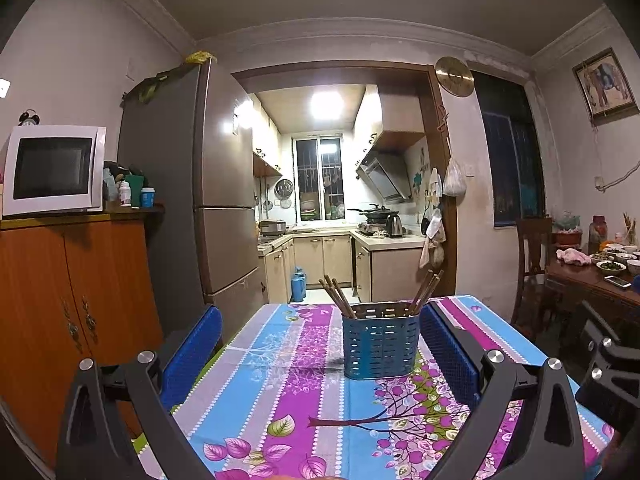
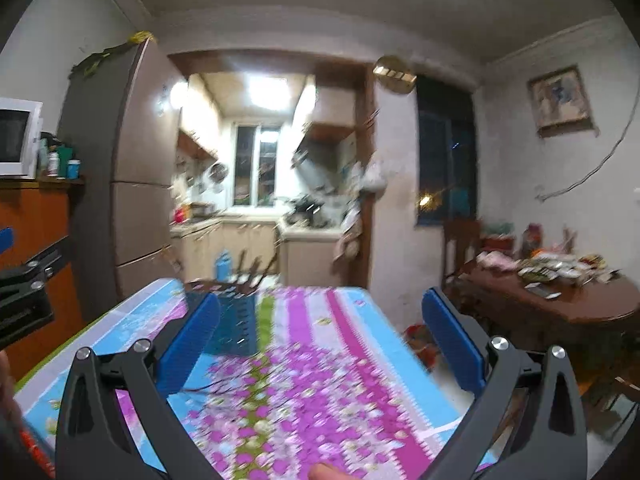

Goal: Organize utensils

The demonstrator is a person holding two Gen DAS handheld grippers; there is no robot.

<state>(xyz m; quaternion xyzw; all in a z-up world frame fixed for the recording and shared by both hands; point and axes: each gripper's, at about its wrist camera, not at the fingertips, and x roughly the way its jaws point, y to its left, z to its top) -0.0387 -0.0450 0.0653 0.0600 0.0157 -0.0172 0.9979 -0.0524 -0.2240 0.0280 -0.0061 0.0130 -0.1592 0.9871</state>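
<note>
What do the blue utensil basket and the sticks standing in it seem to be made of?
The blue utensil basket looks like moulded plastic with a matte finish: even colour and regular rows of slots in its walls. The chopsticks look like brown wood or bamboo, dull and unpolished; which of the two cannot be told.

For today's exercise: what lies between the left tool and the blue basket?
Only bare tablecloth, in the left wrist view, between the open left tool and the basket.
</note>
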